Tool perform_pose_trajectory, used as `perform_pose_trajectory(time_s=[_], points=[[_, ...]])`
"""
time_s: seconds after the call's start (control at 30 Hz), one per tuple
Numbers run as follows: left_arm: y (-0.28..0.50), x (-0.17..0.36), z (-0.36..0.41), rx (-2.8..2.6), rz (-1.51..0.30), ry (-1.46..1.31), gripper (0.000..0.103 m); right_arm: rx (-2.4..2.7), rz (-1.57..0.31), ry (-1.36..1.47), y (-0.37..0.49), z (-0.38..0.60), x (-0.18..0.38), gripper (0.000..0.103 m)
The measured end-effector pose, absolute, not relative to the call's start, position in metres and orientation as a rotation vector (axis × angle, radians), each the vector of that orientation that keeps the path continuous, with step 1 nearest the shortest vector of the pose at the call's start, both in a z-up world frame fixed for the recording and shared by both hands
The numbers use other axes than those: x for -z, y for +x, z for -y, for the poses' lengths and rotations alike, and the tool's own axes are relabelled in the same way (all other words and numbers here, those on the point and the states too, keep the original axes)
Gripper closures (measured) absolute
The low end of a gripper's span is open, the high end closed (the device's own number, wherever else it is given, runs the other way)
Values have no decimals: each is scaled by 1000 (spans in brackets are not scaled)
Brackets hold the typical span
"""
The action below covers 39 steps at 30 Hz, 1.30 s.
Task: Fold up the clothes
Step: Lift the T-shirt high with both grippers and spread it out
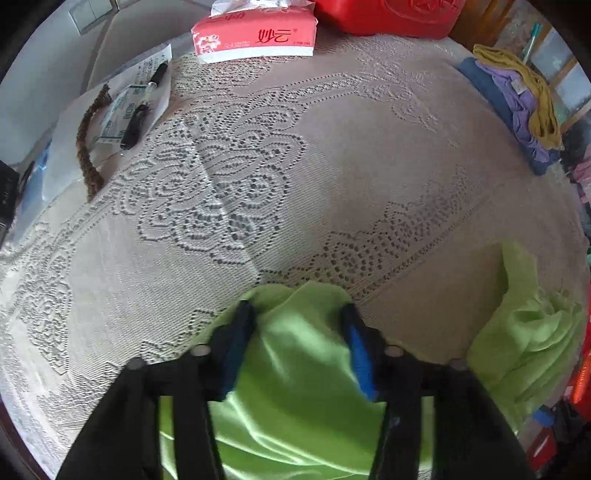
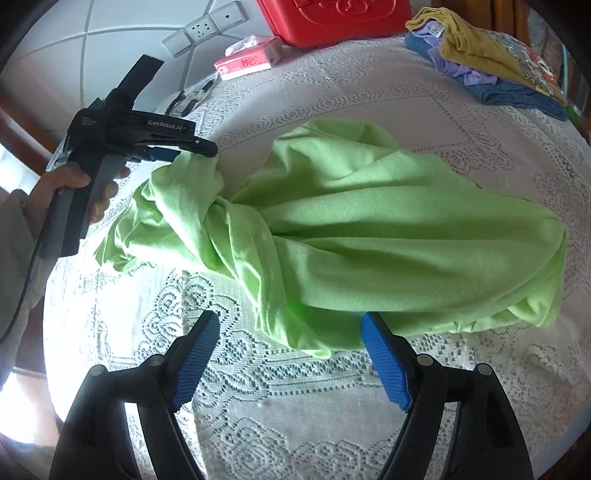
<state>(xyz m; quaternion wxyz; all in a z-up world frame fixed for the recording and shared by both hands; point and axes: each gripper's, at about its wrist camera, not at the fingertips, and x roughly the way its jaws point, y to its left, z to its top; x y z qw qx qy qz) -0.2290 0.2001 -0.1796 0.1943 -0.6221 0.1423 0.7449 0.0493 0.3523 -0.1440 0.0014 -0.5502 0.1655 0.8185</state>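
Spreading step: the green garment [image 2: 369, 229] lies bunched on the lace-covered desk [image 2: 332, 387] — left gripper [image 2: 199, 149] pinching its corner, right gripper [image 2: 291, 354] spread over the near edge, next to close there.

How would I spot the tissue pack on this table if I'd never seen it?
Start at the big red plastic box at the far edge of the lace tablecloth. Just left of it, beside the wall sockets, lies the tissue pack. It is the only pink soft packet, with white tissue poking from its top.
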Motion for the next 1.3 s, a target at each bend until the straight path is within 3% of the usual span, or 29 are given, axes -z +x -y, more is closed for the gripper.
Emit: perform_pose_trajectory(time_s=[0.03,0.07,0.1,0.27,0.4,0.47,0.63,0.77,0.97,1.03,1.1,1.3], points=[[-229,177,-195,-2085,-363,-1753,89,-2560,-482,-1735,46,-351,145,66],[-230,171,-187,-2098,-327,-1749,93,-2550,-444,-1738,43,-351,144,95],[-232,165,-179,-2113,-293,-1742,93,-2539,-406,-1740,39,-350,143,97],[-259,83,-124,-2368,-154,-1536,94,-2658,-233,-1541,0,-369,80,97],[-268,-30,-72,-2604,-9,-1236,94,-2853,-122,-1197,-38,-371,-17,97],[-256,-86,-44,-2676,40,-1081,94,-2964,-112,-988,-42,-364,-70,97],[-190,-147,11,-2809,-2,-859,94,-3153,52,-708,-27,-322,-144,97],[-143,-92,49,-2855,-5,-982,94,-3233,89,-910,-19,-294,-118,97],[-89,74,108,-2793,63,-1554,94,-3172,80,-1615,-2,-242,24,96],[-67,114,132,-2780,101,-1708,94,-3102,42,-1834,7,-224,72,85],[-49,144,149,-2783,119,-1815,94,-3025,-25,-1924,15,-223,102,73],[-27,157,163,-2850,97,-1838,94,-2831,-445,-1833,18,-287,127,73]])
